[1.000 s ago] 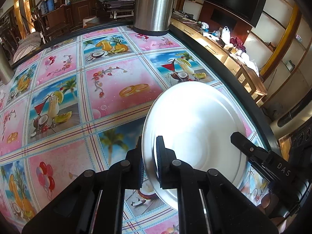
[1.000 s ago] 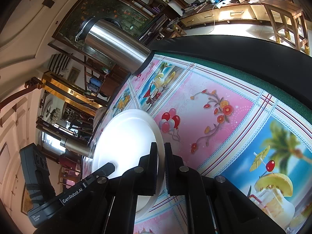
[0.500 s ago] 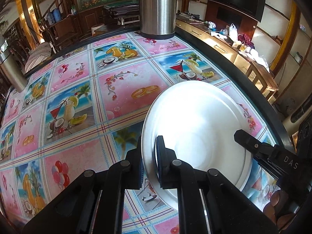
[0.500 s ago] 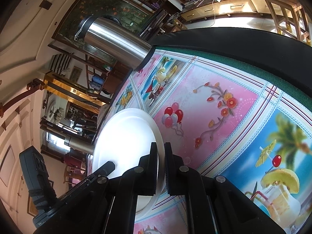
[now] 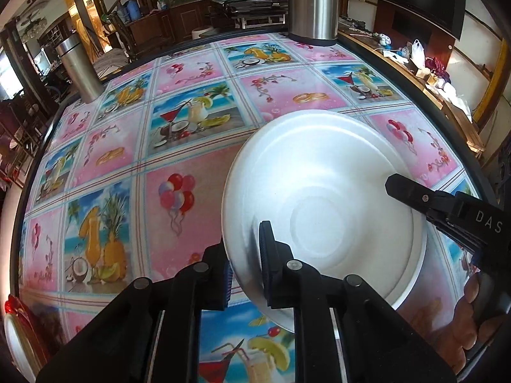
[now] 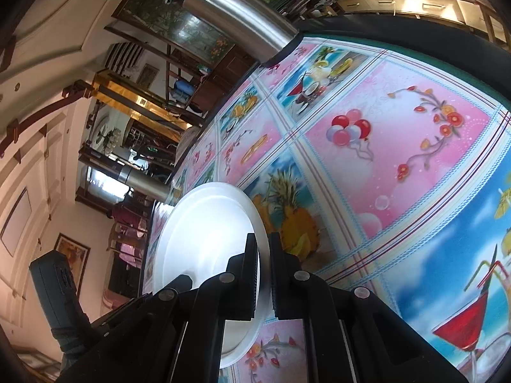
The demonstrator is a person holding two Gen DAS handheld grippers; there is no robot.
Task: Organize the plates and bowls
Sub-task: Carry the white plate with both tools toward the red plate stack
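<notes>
A white plate [image 5: 322, 191] is held tilted above the patterned tablecloth [image 5: 179, 134]. My left gripper [image 5: 246, 261] is shut on its near left rim. My right gripper [image 6: 263, 271] is shut on the opposite rim of the same plate [image 6: 204, 239], and its black body [image 5: 447, 214] shows at the right of the left wrist view. The plate's underside is hidden in both views.
A large steel flask [image 5: 313, 3] stands at the table's far edge, and it also shows in the right wrist view [image 6: 233, 9]. A smaller steel cylinder [image 5: 80, 70] stands at the far left. A white dish edge [image 5: 16, 348] and something red sit at the near left corner.
Both grippers have carried the plate back toward the near side of the table. The view has widened, so more tablecloth and the small cylinder show. The grips are unchanged.
</notes>
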